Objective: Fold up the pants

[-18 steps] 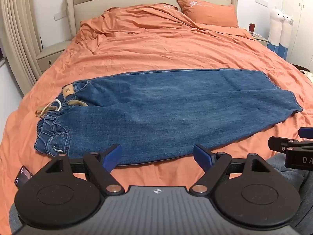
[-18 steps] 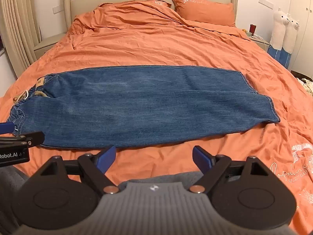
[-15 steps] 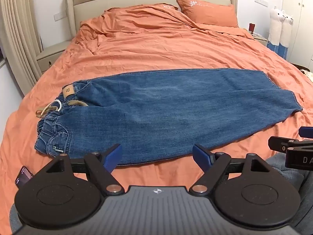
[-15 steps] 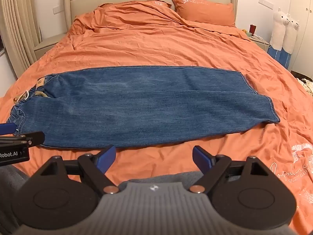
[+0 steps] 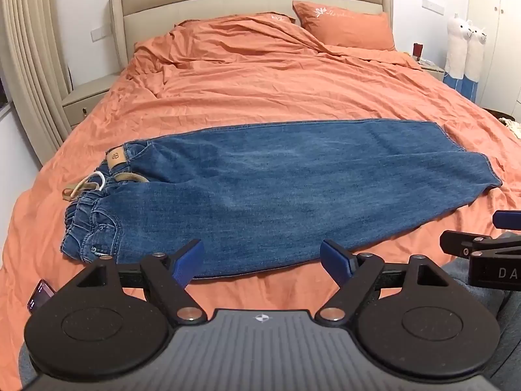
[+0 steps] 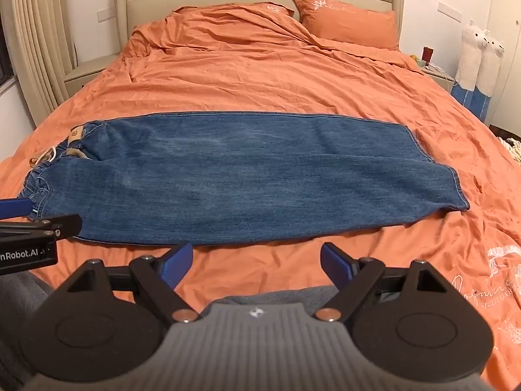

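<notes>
pants (image 5: 293, 192) lay flat across bed (image 5: 276, 91) | we held left hand-held gripper (image 5: 262, 262) released | right hand-held gripper (image 6: 257, 262) released, both empty

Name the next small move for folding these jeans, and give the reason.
Probably bring the right claw forward and down to the leg hems, while the left claw goes to the waistband. The jeans already lie flat on the bed, legs stacked, so the remaining fold is end to end. Both claws are open, empty and short of the denim.
</notes>
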{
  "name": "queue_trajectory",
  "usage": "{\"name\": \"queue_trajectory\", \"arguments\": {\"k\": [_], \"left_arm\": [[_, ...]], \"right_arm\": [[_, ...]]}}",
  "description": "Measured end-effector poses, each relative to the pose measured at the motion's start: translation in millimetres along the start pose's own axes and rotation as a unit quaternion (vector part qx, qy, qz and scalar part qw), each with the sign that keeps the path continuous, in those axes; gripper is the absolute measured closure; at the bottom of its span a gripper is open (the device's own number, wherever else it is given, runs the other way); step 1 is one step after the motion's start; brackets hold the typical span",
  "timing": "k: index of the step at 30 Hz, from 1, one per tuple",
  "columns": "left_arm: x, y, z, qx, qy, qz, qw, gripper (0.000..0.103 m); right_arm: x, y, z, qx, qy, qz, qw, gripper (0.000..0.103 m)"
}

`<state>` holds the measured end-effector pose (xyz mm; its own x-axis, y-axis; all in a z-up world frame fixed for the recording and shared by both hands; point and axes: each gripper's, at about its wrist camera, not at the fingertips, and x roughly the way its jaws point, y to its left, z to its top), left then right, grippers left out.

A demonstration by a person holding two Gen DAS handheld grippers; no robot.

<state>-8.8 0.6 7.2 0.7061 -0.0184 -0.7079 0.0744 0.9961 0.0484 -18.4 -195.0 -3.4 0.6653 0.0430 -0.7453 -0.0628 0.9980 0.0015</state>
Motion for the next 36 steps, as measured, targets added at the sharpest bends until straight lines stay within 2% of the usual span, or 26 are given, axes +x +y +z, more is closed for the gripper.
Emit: {"name": "queue_trajectory", "arguments": {"k": [25,29,36], "left_arm": [[-3.3,-1.2,-1.9,0.001,-0.019,0.013,0.9997,0.008],[-2.8,-1.6,-2.0,0.001,-0.017,0.012,0.9998,0.013],[-1.9,-2.2,-2.3,0.004,-0.018,0.013,0.9997,0.013]], "right_arm": [[0.1,-1.4,-5.0,-0.003,0.003,0.003,1.0,0.021],[0.1,-1.4,-4.8,-0.002,0.005,0.001,1.0,0.021],[0.5,-2.8,-4.6,-0.002,0.008,0.001,1.0,0.021]]}}
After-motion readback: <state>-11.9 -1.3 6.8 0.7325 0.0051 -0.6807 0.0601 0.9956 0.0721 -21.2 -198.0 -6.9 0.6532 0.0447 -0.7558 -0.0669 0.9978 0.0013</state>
